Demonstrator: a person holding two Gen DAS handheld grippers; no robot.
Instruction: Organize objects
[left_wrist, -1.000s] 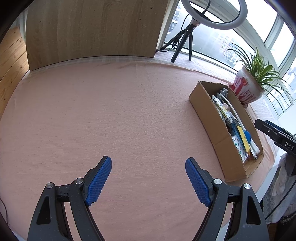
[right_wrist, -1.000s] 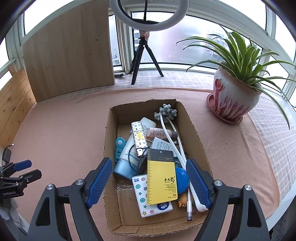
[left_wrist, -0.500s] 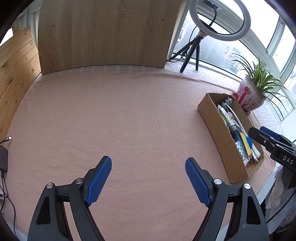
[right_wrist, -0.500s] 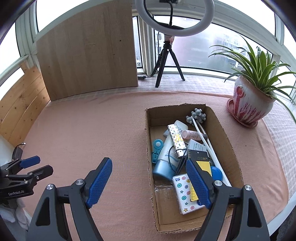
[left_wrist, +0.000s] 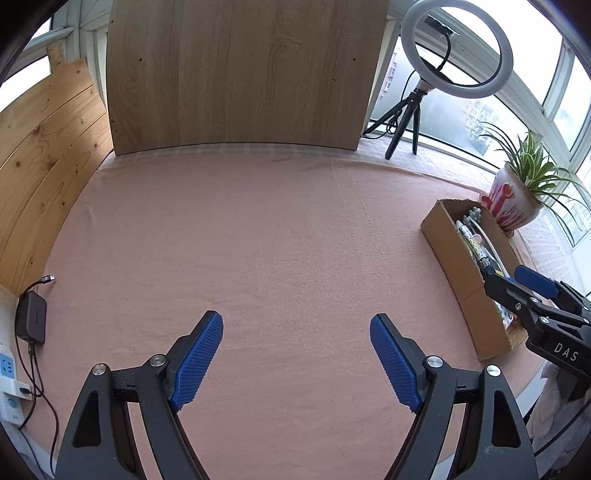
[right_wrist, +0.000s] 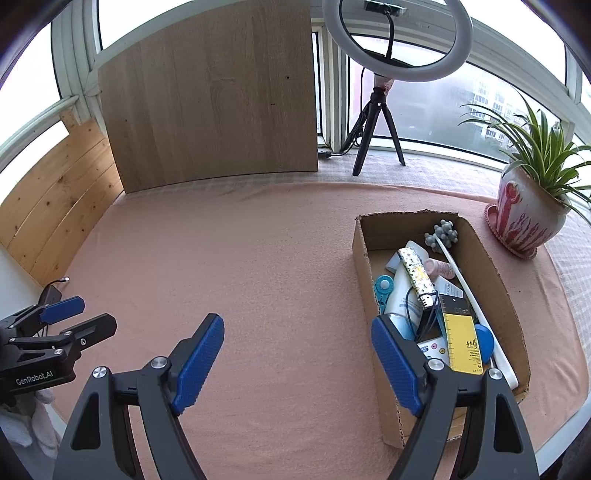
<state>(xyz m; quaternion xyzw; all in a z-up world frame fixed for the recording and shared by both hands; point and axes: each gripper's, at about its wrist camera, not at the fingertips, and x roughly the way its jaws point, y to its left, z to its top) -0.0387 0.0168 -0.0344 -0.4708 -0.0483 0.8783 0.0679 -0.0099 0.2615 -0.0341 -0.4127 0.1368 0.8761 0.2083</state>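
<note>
While both my grippers hang spread and empty, the cardboard box (right_wrist: 495, 273) lies lengthwise nearest my right gripper (right_wrist: 297, 360), far right of my left gripper (left_wrist: 295, 358).

The left gripper (left_wrist: 296, 356) points steeply downward, its blue pads (left_wrist: 197, 363) spread wide with nothing between them. The right gripper (right_wrist: 297, 358) tilts down likewise (jaws equally wide, empty). Each shows at the edge of the other's view.

Counted: one cardboard box (right_wrist: 495, 280) right of the tongs, one potted plant (right_wrist: 528, 218) beyond it, one ring light (right_wrist: 397, 40), one wooden board (right_wrist: 210, 99), two sets of tongs.
</note>
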